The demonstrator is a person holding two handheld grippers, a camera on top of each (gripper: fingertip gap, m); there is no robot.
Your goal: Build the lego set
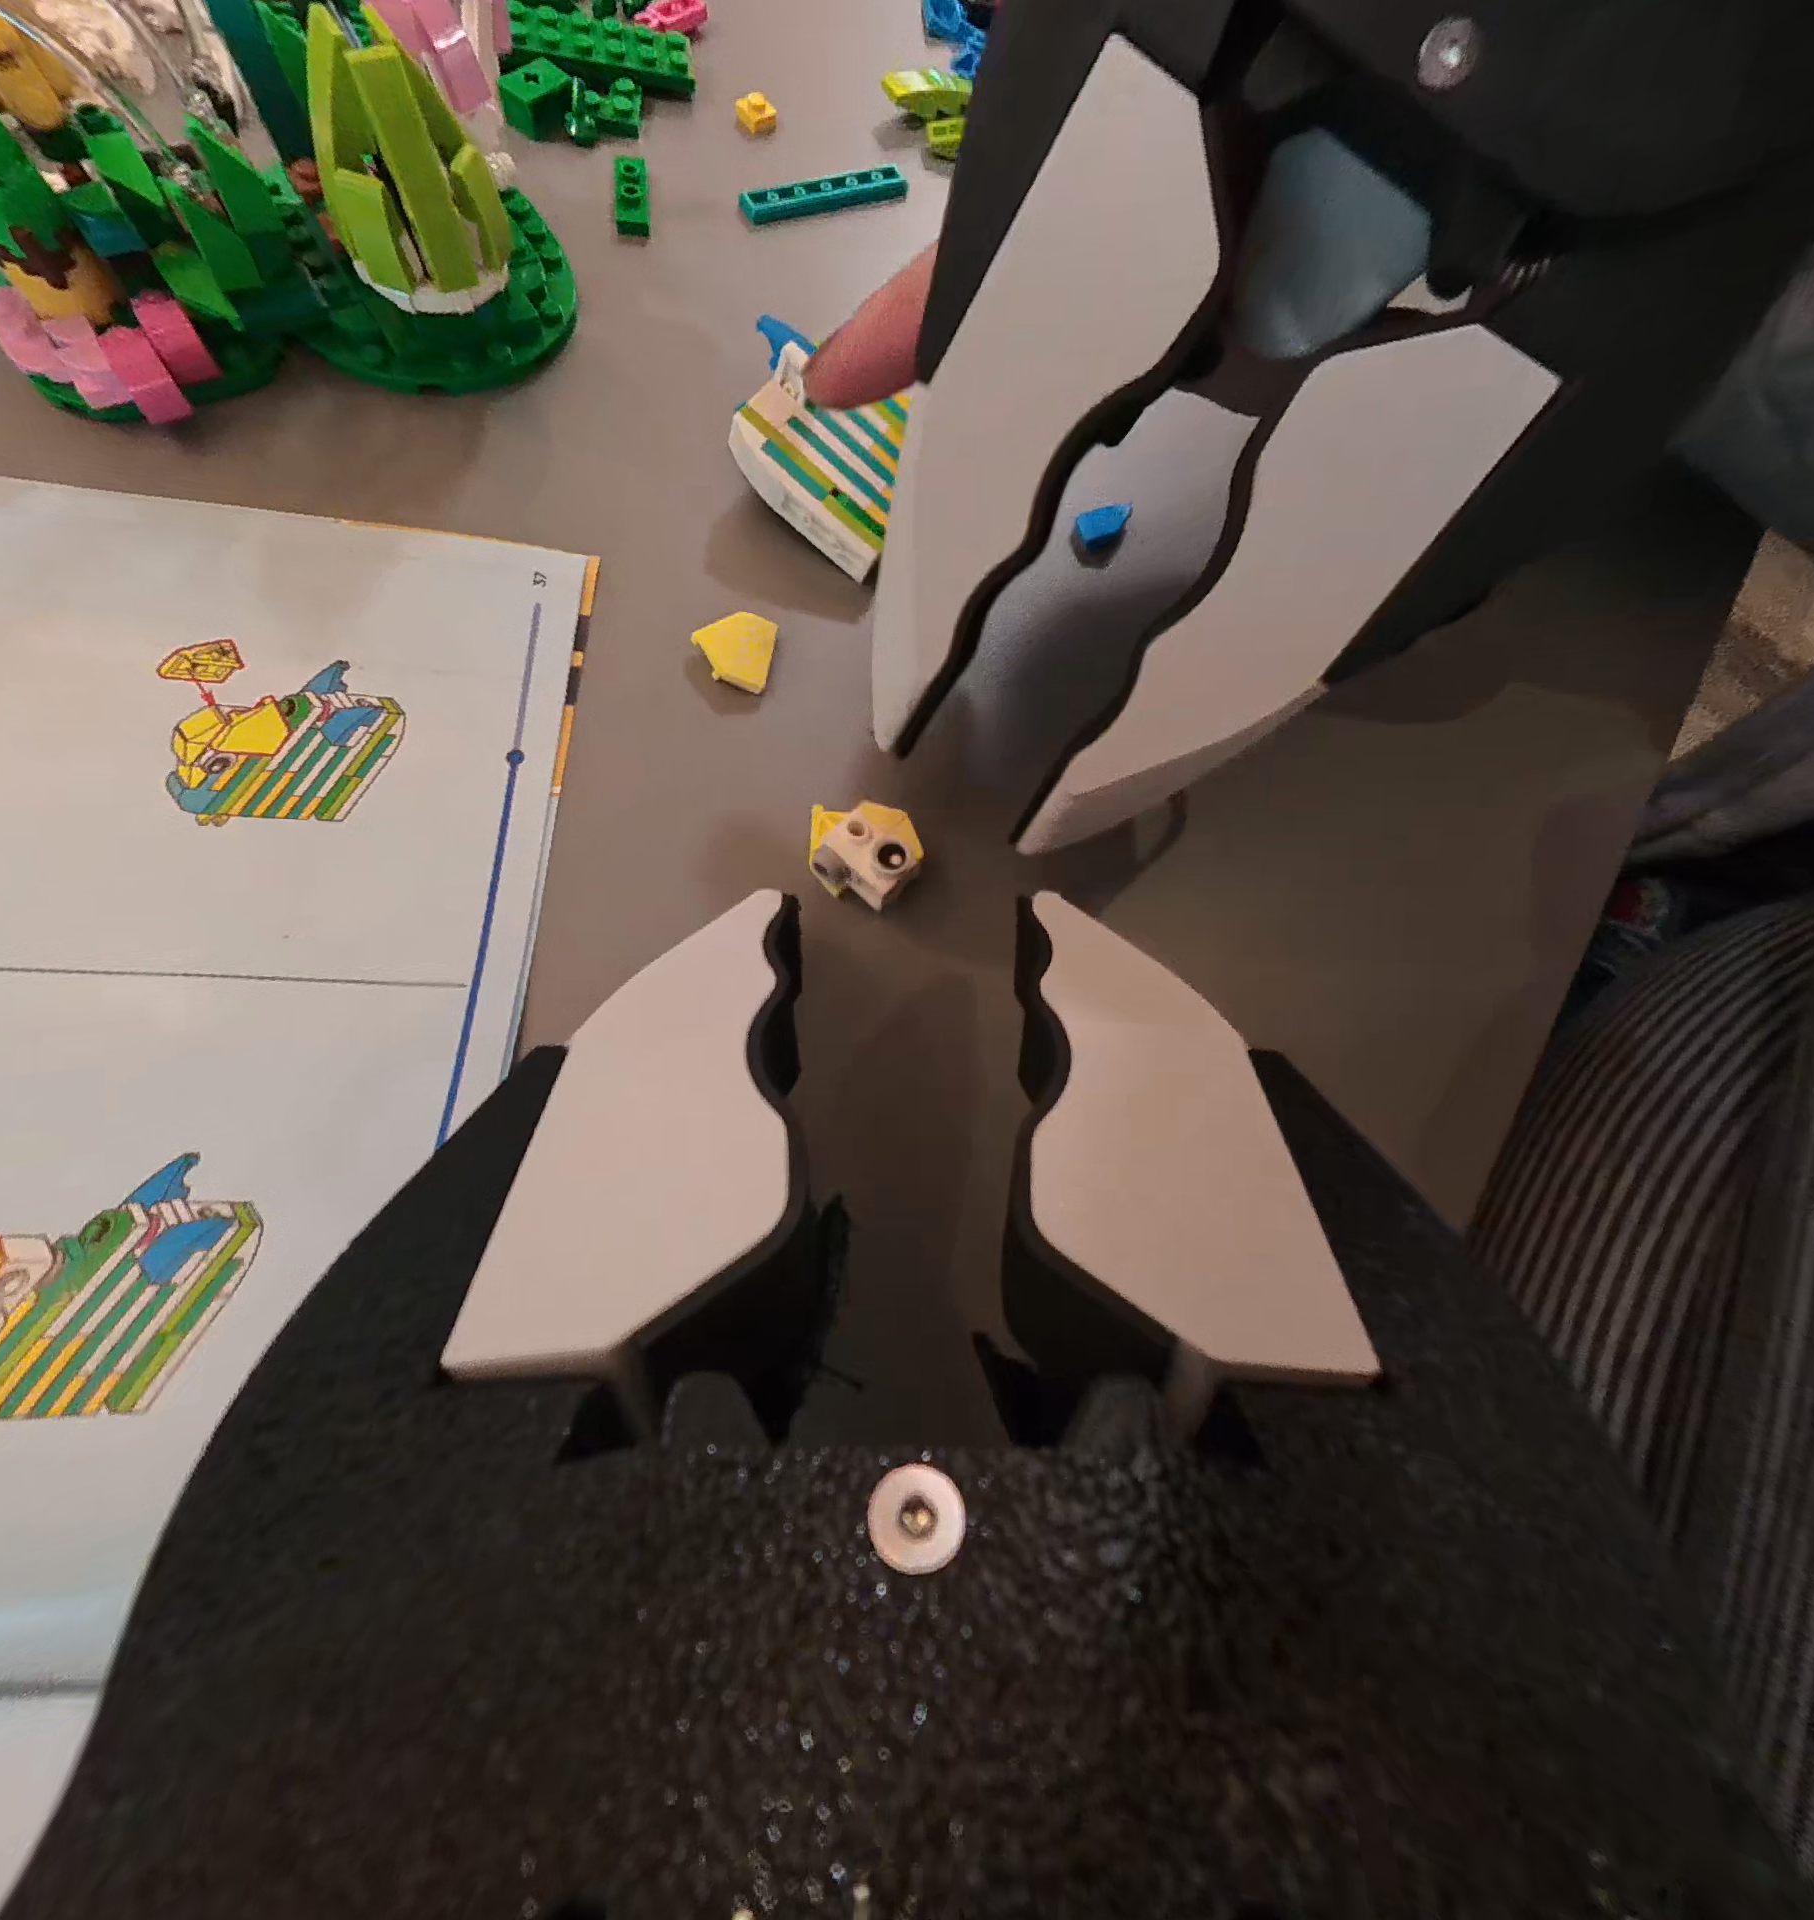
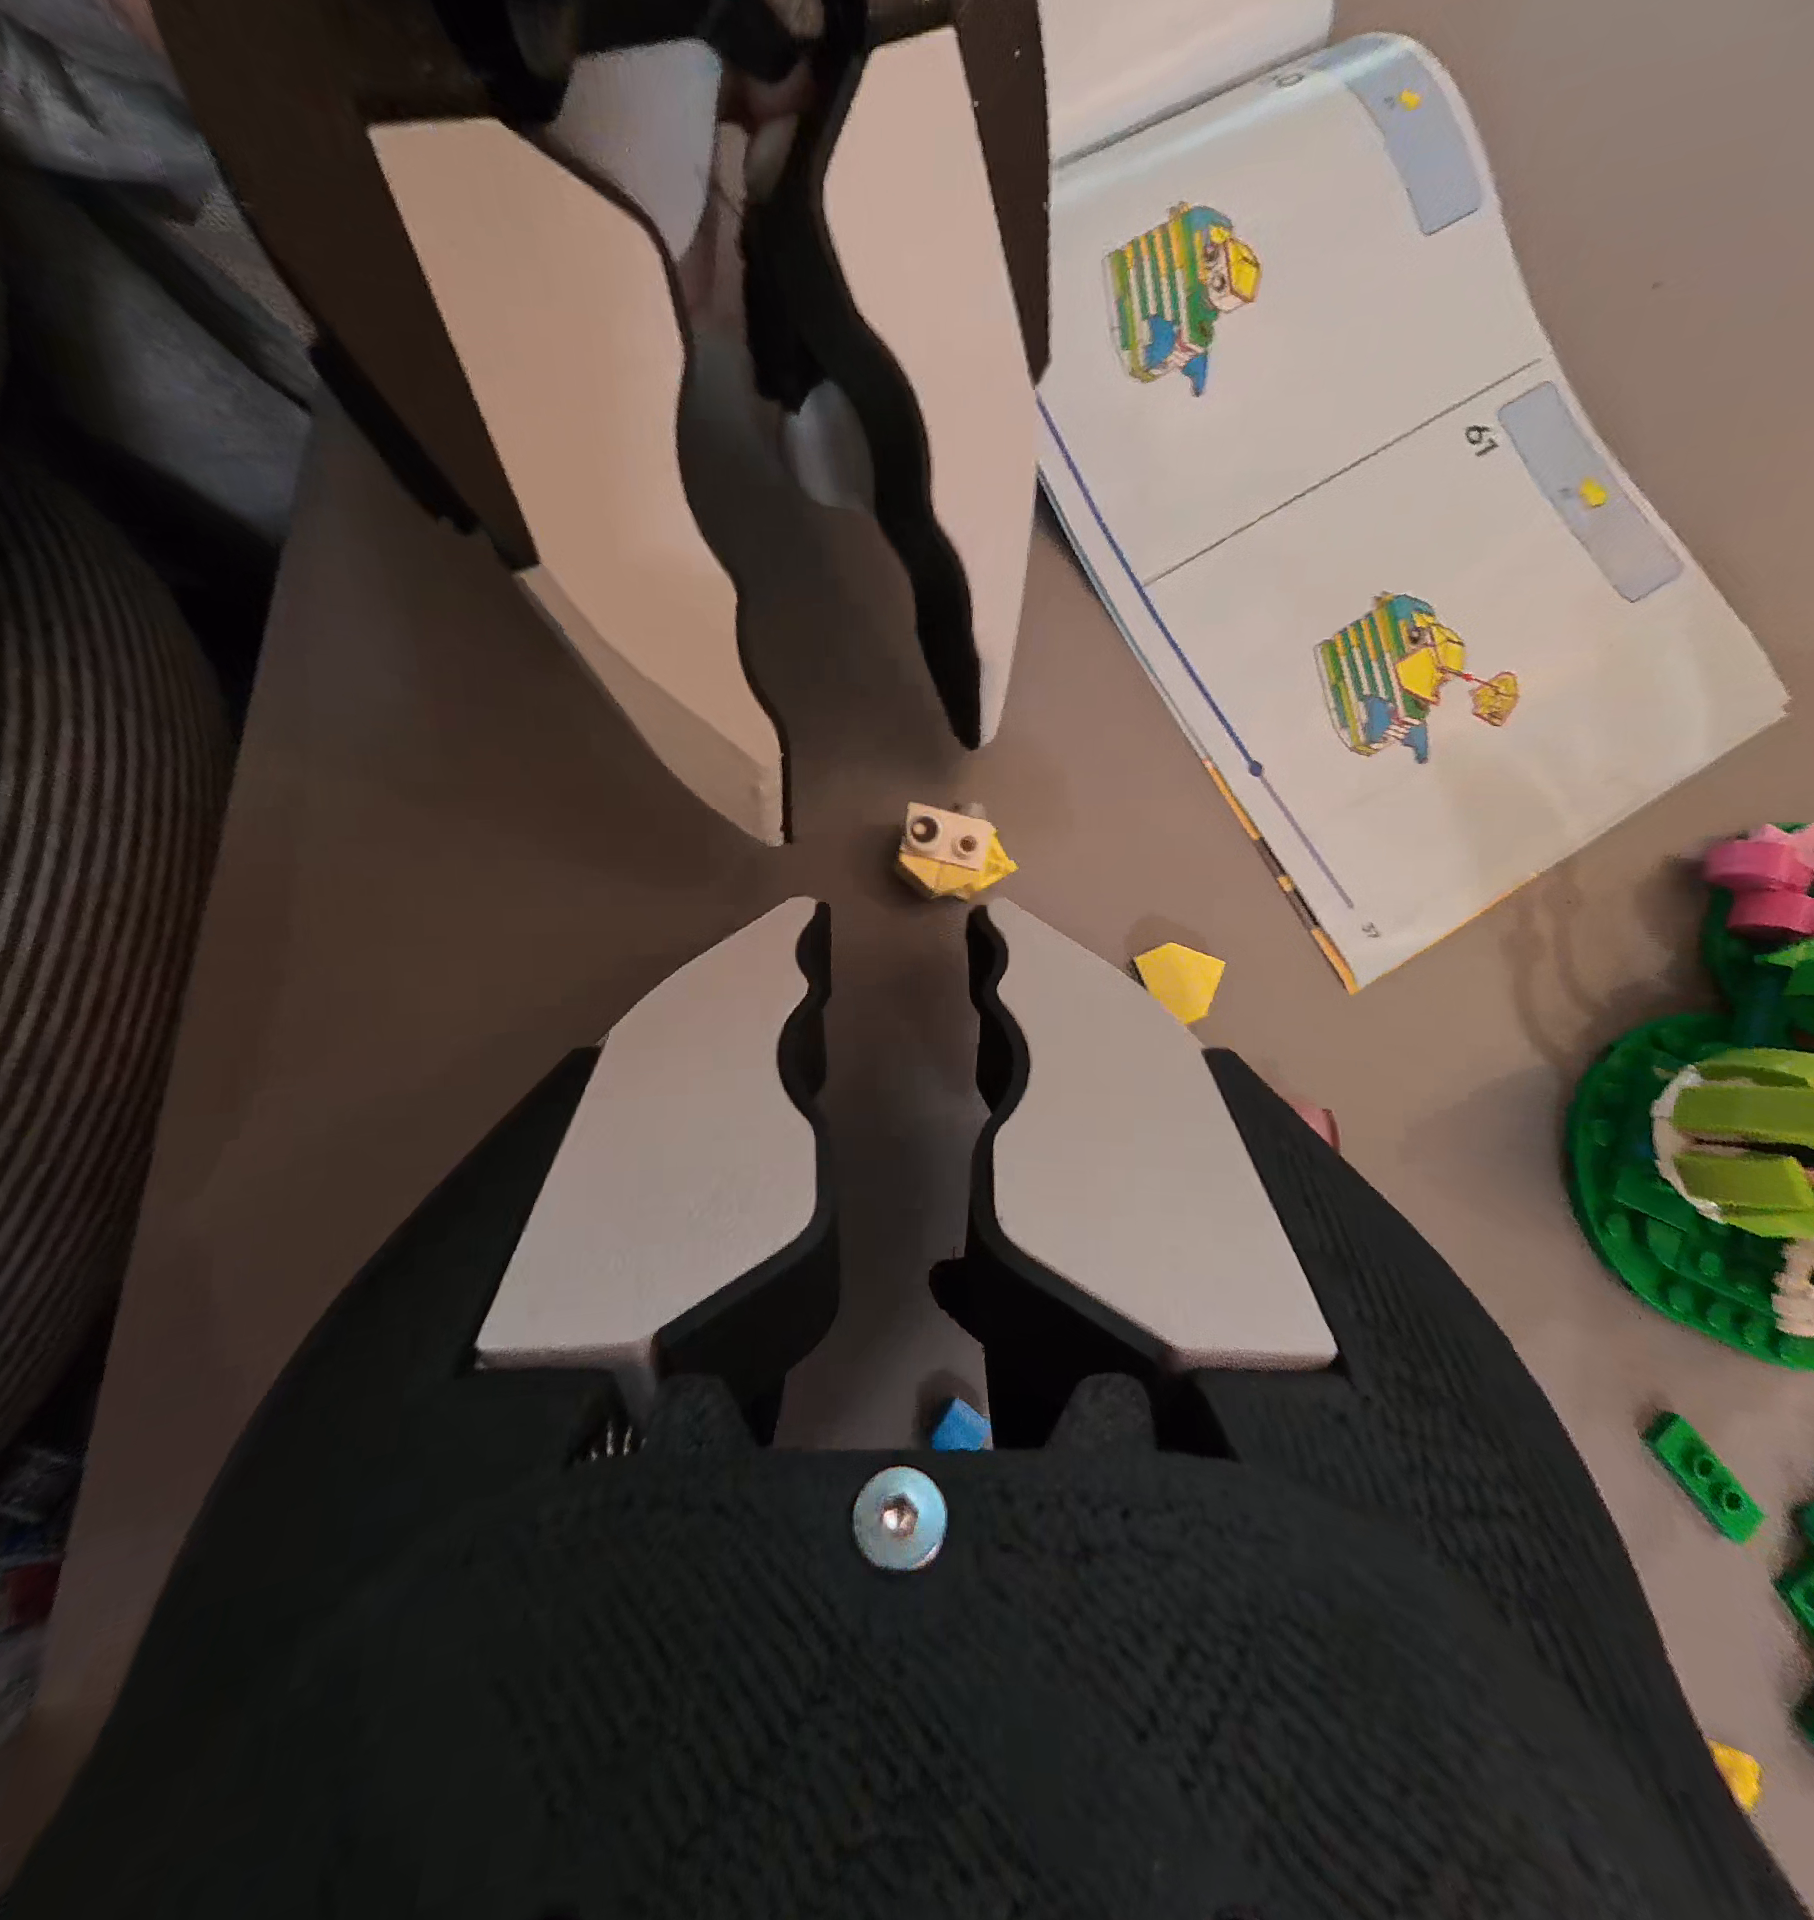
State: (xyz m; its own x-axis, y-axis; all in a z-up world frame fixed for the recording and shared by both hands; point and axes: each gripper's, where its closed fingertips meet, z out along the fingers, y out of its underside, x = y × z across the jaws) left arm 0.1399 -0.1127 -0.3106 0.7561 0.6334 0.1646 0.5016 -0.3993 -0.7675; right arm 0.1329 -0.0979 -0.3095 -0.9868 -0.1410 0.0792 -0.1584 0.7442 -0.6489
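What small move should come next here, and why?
Probably ease one gripper, say the left gripper, forward and close it on the small yellow and white piece. It lies loose on the table between both open, empty grippers, the right gripper opposite.

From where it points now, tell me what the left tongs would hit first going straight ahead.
Likely the small yellow and grey lego piece, lying just beyond the open left tongs; the right tongs wait right behind it. Depth is uncertain.

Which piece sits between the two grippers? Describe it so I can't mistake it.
Start at the open instruction booklet on the grey table; right of its corner lies a small yellow-and-white assembly. Unlike the flat yellow piece nearby, it has a black-and-white eye.
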